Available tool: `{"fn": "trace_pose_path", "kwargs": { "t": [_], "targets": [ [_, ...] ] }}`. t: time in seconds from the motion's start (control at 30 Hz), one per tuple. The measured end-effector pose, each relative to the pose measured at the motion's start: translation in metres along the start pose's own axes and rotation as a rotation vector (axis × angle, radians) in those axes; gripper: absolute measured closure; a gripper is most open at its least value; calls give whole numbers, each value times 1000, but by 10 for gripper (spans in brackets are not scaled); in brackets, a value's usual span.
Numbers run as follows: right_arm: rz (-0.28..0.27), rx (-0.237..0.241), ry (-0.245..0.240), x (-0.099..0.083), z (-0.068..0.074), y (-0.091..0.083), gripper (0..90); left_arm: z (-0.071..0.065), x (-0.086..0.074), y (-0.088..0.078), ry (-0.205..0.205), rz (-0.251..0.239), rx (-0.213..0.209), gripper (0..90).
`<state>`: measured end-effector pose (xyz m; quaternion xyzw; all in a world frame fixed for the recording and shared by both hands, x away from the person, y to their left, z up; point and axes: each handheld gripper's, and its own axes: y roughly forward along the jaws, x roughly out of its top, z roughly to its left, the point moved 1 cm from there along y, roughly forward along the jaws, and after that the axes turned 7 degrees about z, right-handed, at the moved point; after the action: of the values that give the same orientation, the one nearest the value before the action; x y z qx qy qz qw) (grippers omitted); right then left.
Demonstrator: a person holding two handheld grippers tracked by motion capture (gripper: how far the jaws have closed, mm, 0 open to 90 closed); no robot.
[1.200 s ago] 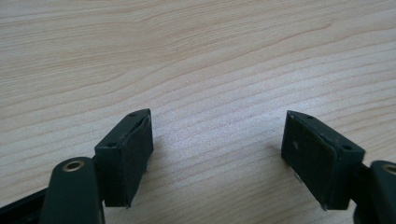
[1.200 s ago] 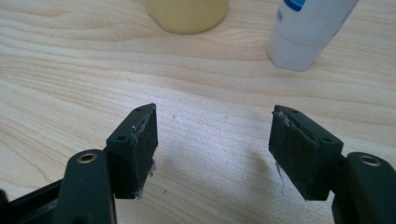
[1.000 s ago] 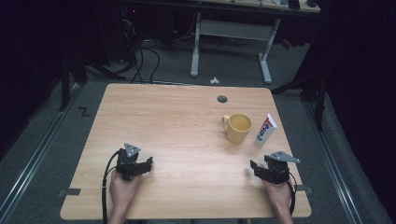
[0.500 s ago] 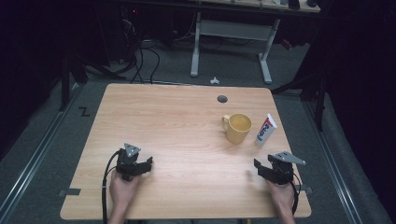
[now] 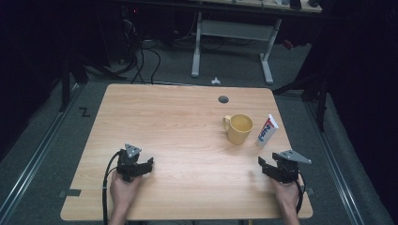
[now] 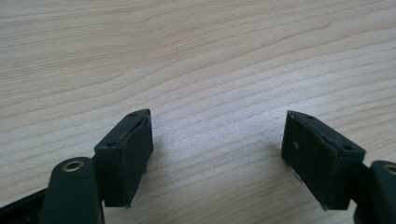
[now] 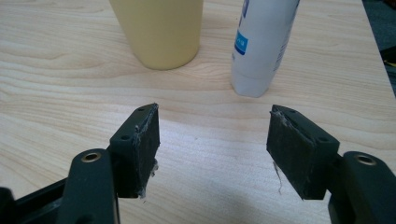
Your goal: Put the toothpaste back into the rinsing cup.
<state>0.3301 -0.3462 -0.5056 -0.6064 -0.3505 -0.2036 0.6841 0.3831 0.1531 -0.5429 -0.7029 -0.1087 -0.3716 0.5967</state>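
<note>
A yellow mug stands on the wooden table at the right, its handle to the left. Just right of it a white toothpaste tube stands upright on its cap. My right gripper is held low near the front right corner, open, with nothing between its jaws. In the right gripper view, the right gripper faces the mug and the tube a short way ahead. My left gripper rests near the front left, open; in the left gripper view, the left gripper holds bare wood between its jaws.
A round cable hole sits near the table's far edge. Beyond the table stand a white desk frame and floor cables. The table's right edge runs close beside the right hand.
My right gripper has drifted slightly to the right. The left gripper, mug and tube have stayed in place.
</note>
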Motion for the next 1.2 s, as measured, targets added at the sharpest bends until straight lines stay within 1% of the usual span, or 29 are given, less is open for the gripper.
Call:
{"fn": "trace_pose_path", "kwargs": {
  "t": [0.3,0.37,0.43,0.57,0.67,0.73,0.93,1.13,1.2],
  "targets": [
    [-12,-12,-7,8,-3,-1,342,0,0,0,0,0,0,253],
    [-14,-13,2,10,-4,-2,341,0,0,0,0,0,0,252],
    [-18,-12,-2,12,-5,-2,340,0,0,0,0,0,0,252],
    [-21,-16,7,16,-8,-2,337,0,0,0,0,0,0,253],
    [-20,-32,20,19,-9,-2,335,0,0,0,0,0,0,252],
    [-29,-41,19,20,-10,-3,337,0,0,0,0,0,0,253],
    [-41,-34,26,25,-13,-3,342,0,0,0,0,0,0,252],
    [-39,-31,32,32,-16,-3,345,0,0,0,0,0,0,252],
    [-48,-27,33,34,-17,-3,349,0,0,0,0,0,0,253]
  ]
}}
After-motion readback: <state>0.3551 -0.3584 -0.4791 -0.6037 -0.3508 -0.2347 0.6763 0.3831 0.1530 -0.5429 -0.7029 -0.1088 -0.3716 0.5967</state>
